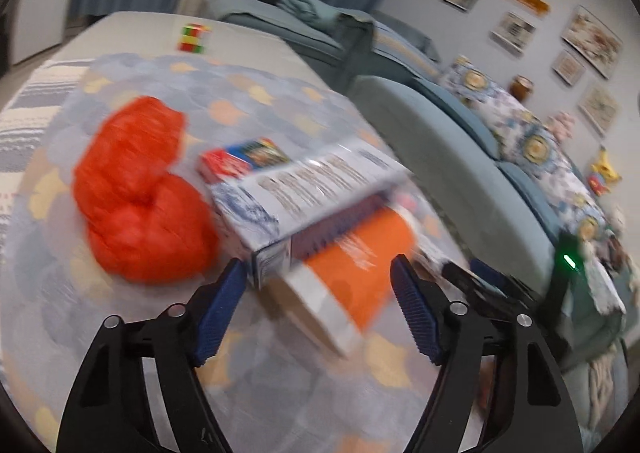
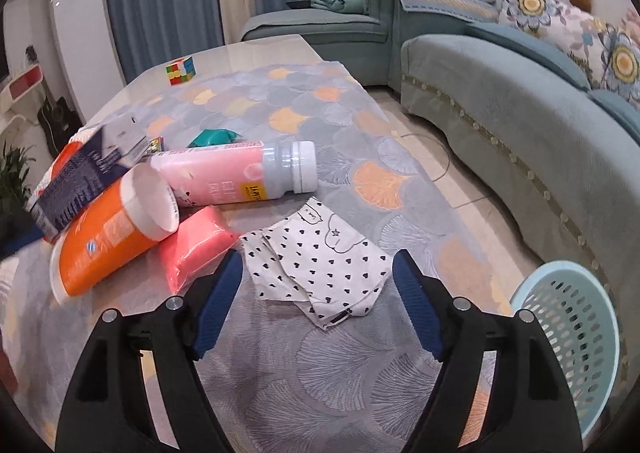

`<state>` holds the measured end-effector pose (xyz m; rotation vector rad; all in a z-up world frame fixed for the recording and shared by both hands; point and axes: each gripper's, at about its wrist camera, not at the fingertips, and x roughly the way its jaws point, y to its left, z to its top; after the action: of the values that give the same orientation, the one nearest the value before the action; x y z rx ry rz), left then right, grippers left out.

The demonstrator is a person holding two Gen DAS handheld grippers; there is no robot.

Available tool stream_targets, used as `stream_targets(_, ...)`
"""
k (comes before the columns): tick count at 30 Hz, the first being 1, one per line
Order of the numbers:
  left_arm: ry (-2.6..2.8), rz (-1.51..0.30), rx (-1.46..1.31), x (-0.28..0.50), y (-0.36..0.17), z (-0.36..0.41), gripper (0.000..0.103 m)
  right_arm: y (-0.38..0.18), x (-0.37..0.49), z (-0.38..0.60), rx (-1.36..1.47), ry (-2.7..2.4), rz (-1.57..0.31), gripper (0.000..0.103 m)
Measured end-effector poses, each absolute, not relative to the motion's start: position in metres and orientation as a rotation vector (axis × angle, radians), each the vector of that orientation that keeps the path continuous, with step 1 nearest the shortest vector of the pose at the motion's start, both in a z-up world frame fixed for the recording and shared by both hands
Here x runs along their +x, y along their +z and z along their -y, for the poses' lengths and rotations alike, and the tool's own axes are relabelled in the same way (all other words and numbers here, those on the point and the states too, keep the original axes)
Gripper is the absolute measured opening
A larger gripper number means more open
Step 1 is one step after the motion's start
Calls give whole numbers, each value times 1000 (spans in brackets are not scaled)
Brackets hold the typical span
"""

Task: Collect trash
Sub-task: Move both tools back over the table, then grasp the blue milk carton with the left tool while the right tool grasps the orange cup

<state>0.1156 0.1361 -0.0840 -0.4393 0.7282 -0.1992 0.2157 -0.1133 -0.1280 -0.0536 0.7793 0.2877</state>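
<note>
Trash lies heaped ahead of both grippers. Left gripper [image 1: 318, 307] stands released, its jaws bracketing the orange cup [image 1: 352, 273] under a carton [image 1: 304, 193], presumably lining up a grab. Right gripper [image 2: 318, 303], also released, frames the heart-print wrapper [image 2: 316, 269]; basket [image 2: 576, 337] waits just right of its jaws.

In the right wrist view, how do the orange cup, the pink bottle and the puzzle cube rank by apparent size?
1. orange cup, though nearness may flatter it
2. pink bottle, almost alike
3. puzzle cube, smallest, farthest away
</note>
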Motion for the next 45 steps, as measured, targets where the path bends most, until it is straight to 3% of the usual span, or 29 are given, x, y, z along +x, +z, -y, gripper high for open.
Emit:
stream_targets(6,-357,-748,-342,90,-75,-89,71,-130,218,119,-21,284,-796,73)
stream_targets(9,-342,-705,-280,85,-62,-82,77,-129,216,116,-35,287,-786,73)
stream_targets(13,-187,-638,-210,102,-46,-100,93,-128,215,115,-43,295,-783,74)
stream_targets(18,-69,-748,-236,161,-64,-137,92,-128,214,116,-33,302,-776,75)
stream_targets(21,-29,-801,-157,185,-72,-129,89,-126,212,117,-33,301,-768,75)
stream_targets(24,-1,-854,-82,202,-81,-116,78,-125,211,117,-32,310,-762,77)
stream_targets(27,54,-901,-20,209,-94,-108,63,-124,209,117,-34,326,-755,78)
stream_targets(29,79,-912,1,210,-98,-107,43,-123,209,118,-29,320,-748,79)
stream_targets(31,62,-898,-35,205,-98,-111,37,-124,211,120,-19,315,-757,81)
stream_targets(40,51,-763,-233,153,-87,-124,37,-123,200,97,-97,371,-775,80)
stream_targets(45,49,-701,-282,130,-71,-133,37,-110,186,75,0,525,-806,80)
